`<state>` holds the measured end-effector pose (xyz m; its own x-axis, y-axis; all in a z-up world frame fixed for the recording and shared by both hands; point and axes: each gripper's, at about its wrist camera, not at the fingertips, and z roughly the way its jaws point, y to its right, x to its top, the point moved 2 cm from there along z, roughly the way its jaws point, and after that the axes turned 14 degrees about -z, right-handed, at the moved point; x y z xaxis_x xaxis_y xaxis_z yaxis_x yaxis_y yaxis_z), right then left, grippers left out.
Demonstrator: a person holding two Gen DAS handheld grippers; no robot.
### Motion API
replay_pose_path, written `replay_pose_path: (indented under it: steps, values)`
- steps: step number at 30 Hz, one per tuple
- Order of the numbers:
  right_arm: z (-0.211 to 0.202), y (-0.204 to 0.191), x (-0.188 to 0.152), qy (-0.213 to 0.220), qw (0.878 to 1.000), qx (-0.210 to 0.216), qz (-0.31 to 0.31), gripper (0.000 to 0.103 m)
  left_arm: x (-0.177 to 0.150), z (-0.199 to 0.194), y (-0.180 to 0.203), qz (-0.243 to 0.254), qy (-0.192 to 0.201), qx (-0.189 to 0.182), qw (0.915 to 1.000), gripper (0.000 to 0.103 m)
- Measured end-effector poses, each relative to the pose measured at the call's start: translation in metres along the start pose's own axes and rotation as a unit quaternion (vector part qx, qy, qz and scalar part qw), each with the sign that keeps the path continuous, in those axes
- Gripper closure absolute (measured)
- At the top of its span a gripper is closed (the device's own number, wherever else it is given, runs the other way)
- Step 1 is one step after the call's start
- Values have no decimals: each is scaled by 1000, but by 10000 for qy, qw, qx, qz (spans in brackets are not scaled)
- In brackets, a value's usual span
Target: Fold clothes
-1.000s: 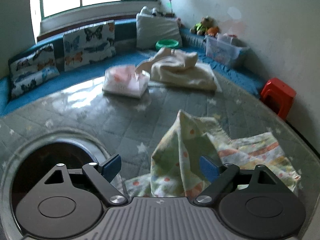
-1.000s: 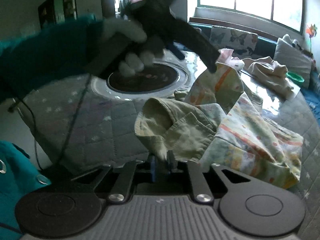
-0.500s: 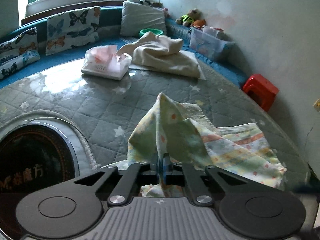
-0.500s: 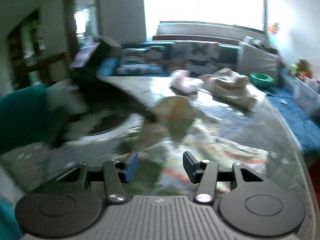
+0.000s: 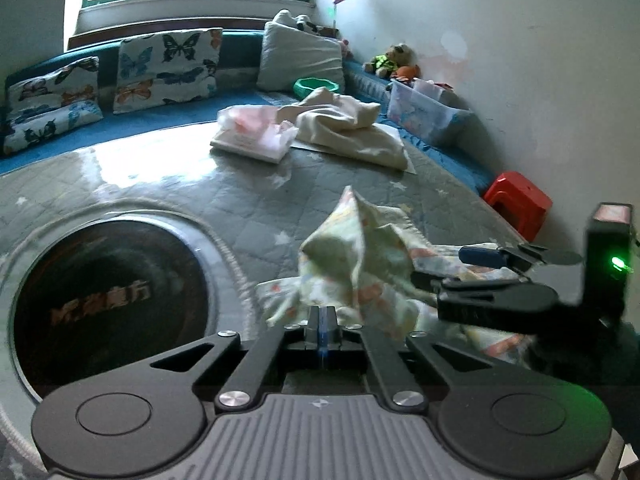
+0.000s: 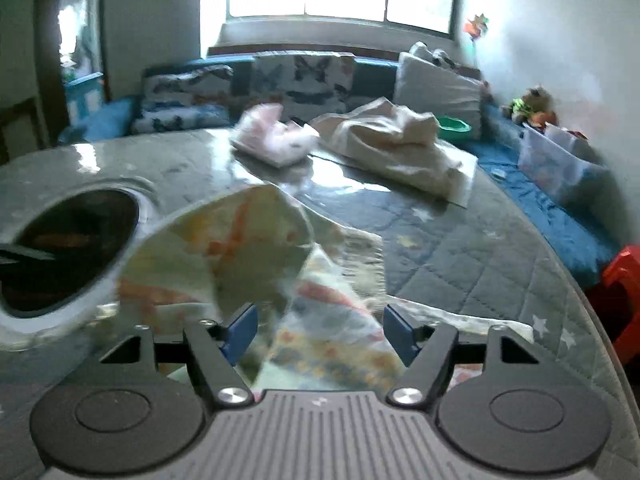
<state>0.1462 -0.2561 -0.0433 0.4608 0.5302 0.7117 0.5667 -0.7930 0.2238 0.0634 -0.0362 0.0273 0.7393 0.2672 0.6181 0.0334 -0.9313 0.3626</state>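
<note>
**Left tool pinches the patterned garment, right tool spread wide**

The patterned garment (image 5: 360, 264) lies bunched on the quilted desk (image 5: 248, 200), just right of the dark round inset (image 5: 108, 300) set into that desk. The left tool (image 5: 323, 322) is clenched on a lower edge of the garment, and cloth rises from it into a peak. The right tool (image 6: 320, 330) is released, its blue pads (image 6: 240, 326) wide apart with garment cloth between and beyond them; in the left wrist view it reaches in from the garment's right side. Beyond the garment on the desk lie a pink folded pile (image 5: 256, 136) and a cream heap (image 5: 352, 128), side by side. A red stool (image 5: 518, 202) stands past the desk's edge, right of the garment.
</note>
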Motion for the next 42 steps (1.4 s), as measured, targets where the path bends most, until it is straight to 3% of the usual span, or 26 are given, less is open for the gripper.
replay_pose_path:
  steps: [2, 5, 6, 7, 9, 11, 14, 17, 18, 19, 20, 21, 22, 27, 35, 40, 42]
  values:
    - [10, 7, 1, -108, 9999, -22, 120, 32, 4, -1, -3, -68, -16, 29, 10000, 101]
    - [22, 16, -1, -295, 9992, 138, 244, 31, 12, 2, 0, -44, 30, 47, 10000, 89]
    - [26, 19, -2, -358, 9988, 209, 267, 32, 14, 5, 4, -7, 41, 85, 10000, 80]
    - [28, 19, -2, -406, 9987, 210, 208, 35, 16, 8, 8, 31, 51, 124, 9999, 63]
    - [30, 18, -4, -488, 9984, 256, 103, 42, 20, 18, 17, 82, 45, 133, 9999, 49]
    - [28, 17, -5, -451, 9985, 303, 55, 52, 24, 33, 23, 102, -5, 233, 9997, 46]
    - [27, 20, -4, -413, 9986, 325, 56, 53, 29, 56, 31, 131, -80, 385, 9991, 44]
    - [29, 23, -4, -388, 9987, 315, 64, 54, 34, 78, 37, 114, -166, 493, 9986, 45]
    - [30, 23, -4, -374, 9987, 350, 52, 60, 34, 83, 38, 106, -222, 485, 9985, 51]
    - [30, 23, -5, -359, 9986, 385, 37, 70, 34, 86, 37, 80, -285, 442, 9986, 73]
    - [28, 23, -5, -328, 9986, 416, -6, 83, 33, 89, 36, 54, -349, 398, 9986, 84]
    - [26, 22, -4, -294, 9986, 436, -50, 89, 33, 92, 35, 28, -412, 354, 9985, 94]
    - [22, 21, -4, -237, 9990, 376, -110, 93, 32, 91, 34, 27, -415, 317, 9986, 97]
    - [-12, 29, -7, 119, 9997, 0, -232, 96, 28, 72, 25, 77, -249, 306, 9992, 101]
    - [-107, 60, -28, 630, 9941, -873, -116, 96, 14, 15, 0, 7, 42, 250, 9997, 101]
    - [-148, 70, -65, 350, 9906, -1319, -12, 96, -7, -37, -18, -13, 287, 66, 9996, 101]
    - [-153, 71, -84, 17, 9932, -1156, 139, 95, -18, -57, -24, -24, 338, -26, 9994, 101]
